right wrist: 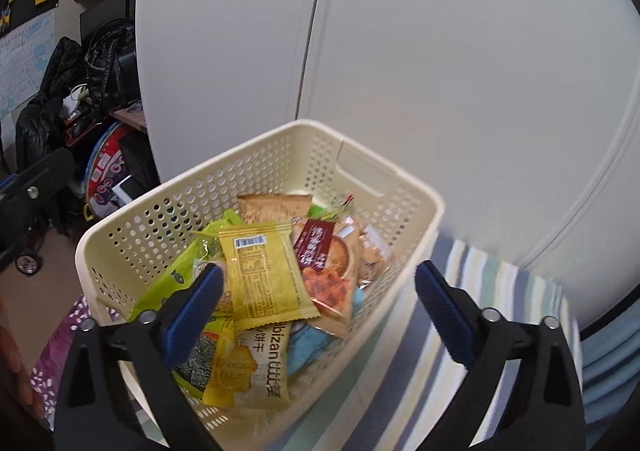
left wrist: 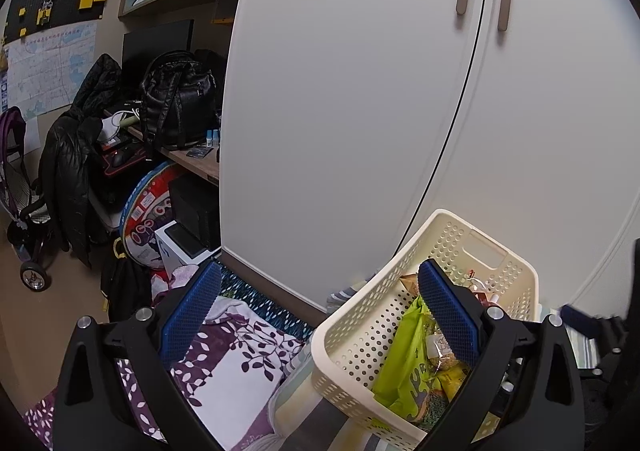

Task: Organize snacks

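A cream perforated basket [left wrist: 360, 315] stands on the bed, filled with snack packets. My left gripper [left wrist: 320, 271] is open and straddles the basket's left wall, its right finger inside by a lime-green packet [left wrist: 404, 355]. My right gripper [right wrist: 320, 270] is also open, across the right wall of the basket [right wrist: 248, 155], with its left finger among the snacks. A yellow packet [right wrist: 264, 271] lies on top, with a dark red packet [right wrist: 320, 247], a tan packet [right wrist: 272, 207], a green packet [right wrist: 172, 283] and a yellow-white biscuit packet [right wrist: 260, 363] around it. Neither gripper holds anything.
White wardrobe doors [left wrist: 360, 91] rise directly behind the basket. Purple leaf-print bedding [left wrist: 240, 363] lies to its left, striped bedding [right wrist: 480, 311] to its right. Further left are a cluttered desk with a black bag [left wrist: 180, 99], a black jacket [left wrist: 68, 171] and a stroller [left wrist: 24, 191].
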`<state>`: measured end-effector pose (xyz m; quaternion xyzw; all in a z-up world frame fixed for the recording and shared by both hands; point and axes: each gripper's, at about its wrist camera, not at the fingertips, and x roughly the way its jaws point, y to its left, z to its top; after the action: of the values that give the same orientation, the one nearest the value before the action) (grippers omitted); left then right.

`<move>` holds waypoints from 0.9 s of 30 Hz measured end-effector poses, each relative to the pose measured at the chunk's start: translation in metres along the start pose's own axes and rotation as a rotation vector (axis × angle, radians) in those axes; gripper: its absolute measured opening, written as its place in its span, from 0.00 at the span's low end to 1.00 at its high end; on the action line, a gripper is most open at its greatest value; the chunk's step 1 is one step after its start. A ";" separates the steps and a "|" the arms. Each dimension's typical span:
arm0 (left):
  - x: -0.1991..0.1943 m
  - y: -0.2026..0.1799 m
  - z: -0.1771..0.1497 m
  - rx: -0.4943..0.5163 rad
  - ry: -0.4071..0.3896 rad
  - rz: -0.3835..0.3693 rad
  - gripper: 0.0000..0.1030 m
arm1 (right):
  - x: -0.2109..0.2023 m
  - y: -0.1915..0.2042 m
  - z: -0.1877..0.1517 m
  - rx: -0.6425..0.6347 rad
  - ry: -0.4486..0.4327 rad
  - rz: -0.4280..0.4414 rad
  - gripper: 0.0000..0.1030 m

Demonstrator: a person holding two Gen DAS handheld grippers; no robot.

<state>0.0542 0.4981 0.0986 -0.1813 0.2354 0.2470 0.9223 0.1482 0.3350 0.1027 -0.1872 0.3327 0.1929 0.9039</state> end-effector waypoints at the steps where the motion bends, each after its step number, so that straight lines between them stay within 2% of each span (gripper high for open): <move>1: -0.001 0.000 0.000 0.001 -0.004 0.002 0.97 | -0.007 0.000 0.000 -0.003 -0.011 -0.012 0.95; 9: -0.006 -0.002 0.002 0.010 -0.023 0.016 0.97 | -0.041 0.000 -0.006 -0.010 -0.021 -0.157 0.95; 12: -0.010 -0.002 0.003 0.022 -0.035 0.030 0.97 | -0.059 0.004 -0.014 -0.053 -0.062 -0.256 0.95; 15: -0.017 -0.002 0.005 0.034 -0.046 0.045 0.97 | -0.078 0.005 -0.022 -0.067 -0.101 -0.297 0.95; 18: -0.028 -0.001 0.000 0.053 -0.049 0.061 0.97 | -0.095 -0.001 -0.030 -0.025 -0.118 -0.273 0.95; 23: -0.051 -0.008 -0.018 0.192 -0.038 0.043 0.97 | -0.119 -0.010 -0.040 0.064 -0.153 -0.172 0.95; 25: -0.064 -0.009 -0.022 0.251 -0.046 0.028 0.97 | -0.126 -0.009 -0.043 0.074 -0.161 -0.165 0.95; 27: -0.076 -0.010 -0.025 0.304 -0.059 0.045 0.97 | -0.133 -0.005 -0.046 0.068 -0.176 -0.182 0.95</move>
<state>-0.0071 0.4512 0.1200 -0.0271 0.2468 0.2342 0.9399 0.0324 0.2792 0.1609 -0.1684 0.2402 0.1144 0.9491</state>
